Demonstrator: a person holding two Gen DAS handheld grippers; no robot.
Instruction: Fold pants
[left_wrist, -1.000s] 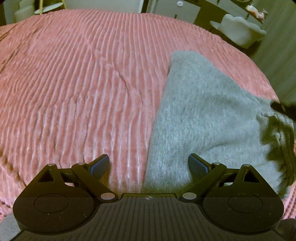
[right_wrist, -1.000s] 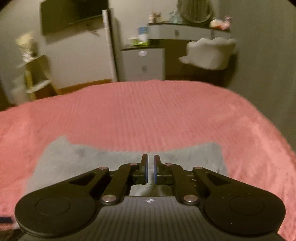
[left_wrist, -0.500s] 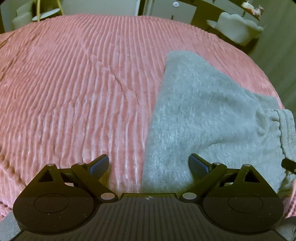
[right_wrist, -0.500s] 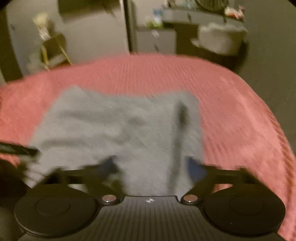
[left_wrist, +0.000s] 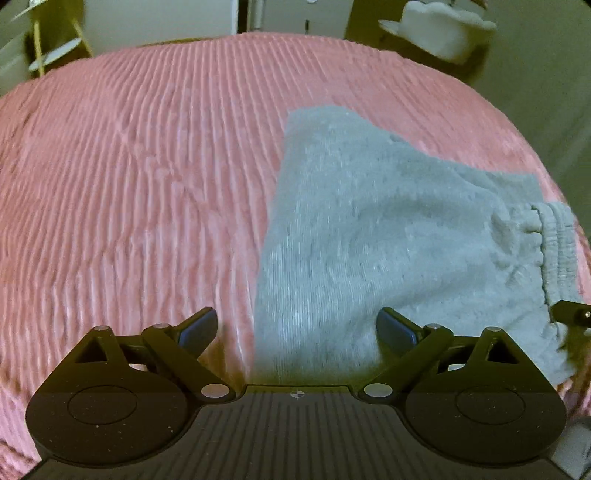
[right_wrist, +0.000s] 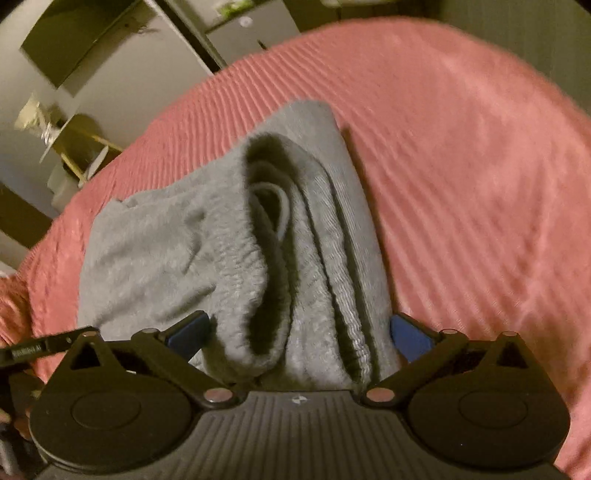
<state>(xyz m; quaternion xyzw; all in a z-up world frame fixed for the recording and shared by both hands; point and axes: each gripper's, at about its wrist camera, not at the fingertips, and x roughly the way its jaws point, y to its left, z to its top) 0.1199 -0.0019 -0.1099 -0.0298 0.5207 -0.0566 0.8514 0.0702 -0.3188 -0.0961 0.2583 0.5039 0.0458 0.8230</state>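
Grey sweatpants (left_wrist: 369, 221) lie folded on a pink ribbed bedspread (left_wrist: 129, 184). Their elastic waistband (left_wrist: 557, 240) is at the right end. My left gripper (left_wrist: 297, 317) is open just above the cloth, with the pants' left folded edge between its fingers and nothing gripped. In the right wrist view the stacked waistband layers (right_wrist: 266, 240) and a drawstring (right_wrist: 280, 206) face me. My right gripper (right_wrist: 298, 319) straddles them; its jaws are opening and the pads stand clear of the cloth. One finger of the right gripper (left_wrist: 570, 314) shows at the right edge of the left wrist view.
The bedspread (right_wrist: 480, 184) stretches wide on both sides of the pants. Beyond the bed stand a white chair (left_wrist: 443, 33), a yellow shelf stand (left_wrist: 48, 48), a chest of drawers (right_wrist: 243, 33) and a dark wall screen (right_wrist: 74, 40).
My right gripper went from shut to wide open, rolled and dipped toward the waistband end. The left view shifted slightly, and the right gripper's finger reappeared lower at its right edge.
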